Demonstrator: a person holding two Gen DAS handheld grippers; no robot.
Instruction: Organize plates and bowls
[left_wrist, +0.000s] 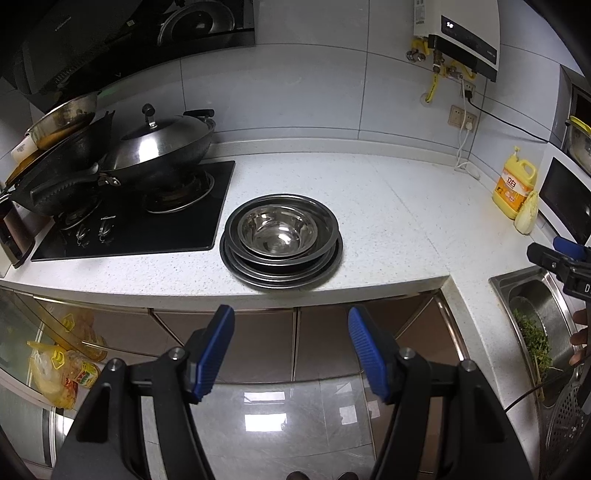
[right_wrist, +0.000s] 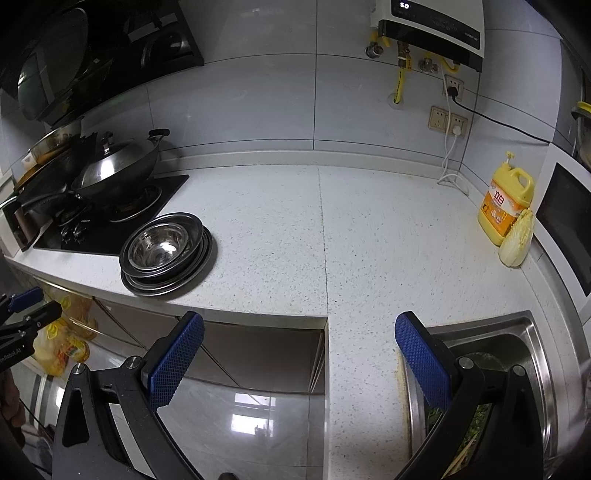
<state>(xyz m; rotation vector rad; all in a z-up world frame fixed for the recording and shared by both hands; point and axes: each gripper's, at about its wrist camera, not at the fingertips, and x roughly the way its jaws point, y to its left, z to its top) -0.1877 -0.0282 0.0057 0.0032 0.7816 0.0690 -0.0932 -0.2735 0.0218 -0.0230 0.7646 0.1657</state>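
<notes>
Your counter (left_wrist: 388, 206) carries the stack (left_wrist: 280, 254) of steel plates near its front edge, beside the stove (left_wrist: 147, 221), with the bowl (left_wrist: 277, 230) nested on top. It looks stiff, light and slippery; pinch a rim. Left gripper (left_wrist: 291, 354) and right gripper (right_wrist: 299, 363) are both spread, empty.

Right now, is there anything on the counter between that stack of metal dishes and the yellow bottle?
No. In the right wrist view only bare speckled counter lies between the stack of dishes and the yellow bottle.
</notes>
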